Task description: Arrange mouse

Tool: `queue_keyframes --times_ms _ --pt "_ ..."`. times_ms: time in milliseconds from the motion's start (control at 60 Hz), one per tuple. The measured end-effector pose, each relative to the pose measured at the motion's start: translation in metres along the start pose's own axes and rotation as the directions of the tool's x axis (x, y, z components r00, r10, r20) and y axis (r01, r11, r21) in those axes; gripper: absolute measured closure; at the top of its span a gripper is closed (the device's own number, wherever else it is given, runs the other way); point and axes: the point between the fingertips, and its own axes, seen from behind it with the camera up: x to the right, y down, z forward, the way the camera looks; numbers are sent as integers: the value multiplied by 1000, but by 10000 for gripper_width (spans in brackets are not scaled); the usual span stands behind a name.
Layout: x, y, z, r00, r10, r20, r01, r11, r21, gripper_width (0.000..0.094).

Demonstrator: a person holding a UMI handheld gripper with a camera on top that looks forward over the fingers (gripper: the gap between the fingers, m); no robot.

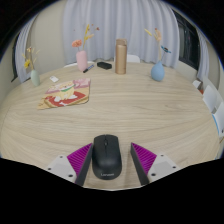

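Observation:
A black computer mouse [107, 159] with a small logo at its near end lies lengthwise between my gripper's [110, 160] two fingers, over the light wooden table [130, 105]. The magenta pad of the left finger [80, 160] and that of the right finger [145, 158] both press against the mouse's sides. The gripper is shut on the mouse, close to the table's near edge. I cannot tell whether the mouse rests on the table or is held just above it.
Beyond the fingers, a pink-and-yellow flat item [66, 94] lies to the left. At the table's far side stand a pink vase with flowers [81, 58], a tan tall bottle [121, 57], a small dark object [104, 65], a blue vase [157, 68] and a green vase [34, 74].

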Motion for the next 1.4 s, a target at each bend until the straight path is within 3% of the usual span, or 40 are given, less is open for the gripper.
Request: queue_keyframes --times_ms 17,50,117,183,267,450,600,733,967,1083,1183,1233,1283,1400 --pt "-1 0 0 1000 -1 -1 1 1000 -3 204" --pt "-4 1 0 1000 -4 7 4 1000 -9 465" --pt "2 2 -2 1000 2 -30 -3 1000 -29 530" --pt "-8 -2 -5 1000 13 3 -13 999 -53 578" --pt "-21 -36 -13 1000 -8 24 9 1000 -11 593" --pt "-94 -178 -12 992 -59 109 41 985 167 594" --pt "-154 -268 21 989 -100 109 69 964 257 594" --pt "-202 -272 74 983 -99 152 66 976 209 595" --pt "-226 -223 146 986 -119 118 106 988 112 594" --pt "-229 -202 160 986 -118 114 110 991 79 543" --pt "-228 -190 167 985 -126 114 118 991 68 426" --pt "-226 -188 166 986 -123 112 116 991 71 202" --pt "-221 -189 163 988 -120 100 113 991 72 61" --pt "-210 -197 130 988 -137 71 129 987 99 86"
